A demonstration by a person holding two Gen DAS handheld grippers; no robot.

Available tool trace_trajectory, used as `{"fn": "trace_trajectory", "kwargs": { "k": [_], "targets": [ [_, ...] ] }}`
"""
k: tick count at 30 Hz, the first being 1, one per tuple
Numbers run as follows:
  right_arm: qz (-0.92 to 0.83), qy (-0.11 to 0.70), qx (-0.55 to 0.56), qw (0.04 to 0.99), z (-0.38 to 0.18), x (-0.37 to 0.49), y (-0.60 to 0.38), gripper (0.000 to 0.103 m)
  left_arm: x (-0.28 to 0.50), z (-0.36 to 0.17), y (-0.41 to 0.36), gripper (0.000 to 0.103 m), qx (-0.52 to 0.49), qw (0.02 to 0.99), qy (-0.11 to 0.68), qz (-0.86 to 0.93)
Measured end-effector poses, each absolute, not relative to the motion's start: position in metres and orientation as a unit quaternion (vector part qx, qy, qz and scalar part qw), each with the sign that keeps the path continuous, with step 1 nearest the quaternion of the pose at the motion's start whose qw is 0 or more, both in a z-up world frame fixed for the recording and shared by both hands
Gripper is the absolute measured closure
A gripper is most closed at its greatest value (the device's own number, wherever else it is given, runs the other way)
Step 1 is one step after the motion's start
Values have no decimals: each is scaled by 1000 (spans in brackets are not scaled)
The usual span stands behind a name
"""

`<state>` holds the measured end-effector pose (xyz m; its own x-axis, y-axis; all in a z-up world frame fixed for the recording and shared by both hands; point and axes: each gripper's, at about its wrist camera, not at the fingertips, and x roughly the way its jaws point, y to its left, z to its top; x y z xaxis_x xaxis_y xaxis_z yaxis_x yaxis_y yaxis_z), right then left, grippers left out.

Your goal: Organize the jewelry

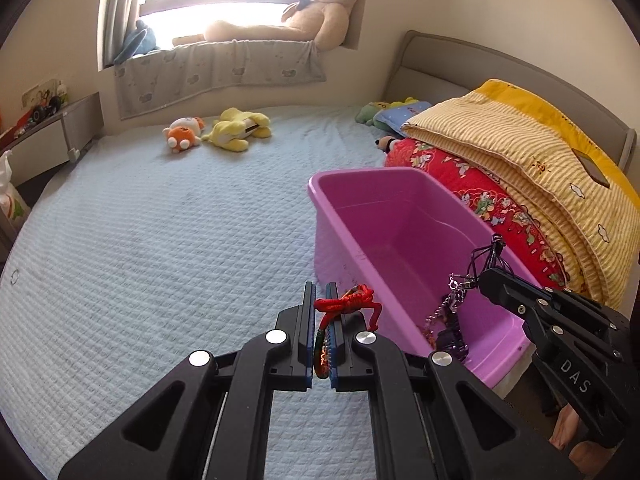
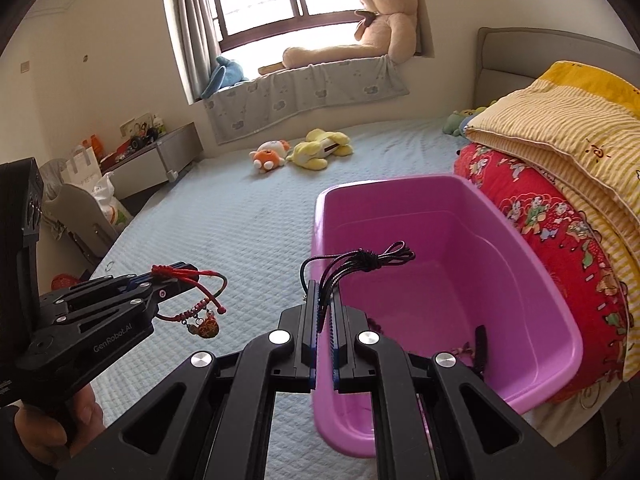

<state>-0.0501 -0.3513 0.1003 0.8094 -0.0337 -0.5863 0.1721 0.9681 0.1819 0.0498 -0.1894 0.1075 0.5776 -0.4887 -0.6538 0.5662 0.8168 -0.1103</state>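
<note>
Both jaws are clamped: left gripper (image 1: 321,294) is pinched on a red cord bracelet (image 2: 192,300), right gripper (image 2: 325,292) is pinched on a purple cord necklace (image 2: 360,262). Bracelet hangs over the bed cover (image 1: 160,240), just left of the pink tub (image 2: 520,264); right-wrist view shows its beaded run and a small round charm (image 2: 206,328) dangling below the fingers. Knotted red end pokes out past the fingertips in the left view. Necklace is held over the near end of the tub, cord loops sticking up out of the fingers, silver chain section and a dark purple pendant (image 1: 452,340) hanging down inside the tub, as seen in the left view. Handling guess: both pieces are very light, fully limp, no stiffness, so they'll swing with any fast move and drape wherever they land. Cord is grippy enough for the ribbed pads; the metal chain and beads would be slipperier, so hold on the cord or knot, not on chain or charm. Charm and pendant look like the fragile bits, so lower them in rather than dropping from height. Tangle risk if both go into the same spot of the tub.
</note>
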Motion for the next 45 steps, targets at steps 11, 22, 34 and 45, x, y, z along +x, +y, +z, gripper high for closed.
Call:
{"fn": "trace_trajectory", "kwargs": {
  "k": [11, 22, 34, 45],
  "targets": [
    [-108, 319, 151, 929, 102, -53, -426, 98, 64, 111, -281, 97, 80, 862, 376, -329],
    [-127, 382, 179, 898, 71, -38, -458, 79, 80, 67, -334, 85, 130, 815, 468, -316],
    [-142, 401, 181, 887, 74, -43, -464, 42, 78, 90, -311, 7, 127, 851, 436, -265],
    [-146, 455, 188, 858, 74, -41, -455, 37, 75, 92, -299, 7, 119, 848, 455, -244]
  ]
}}
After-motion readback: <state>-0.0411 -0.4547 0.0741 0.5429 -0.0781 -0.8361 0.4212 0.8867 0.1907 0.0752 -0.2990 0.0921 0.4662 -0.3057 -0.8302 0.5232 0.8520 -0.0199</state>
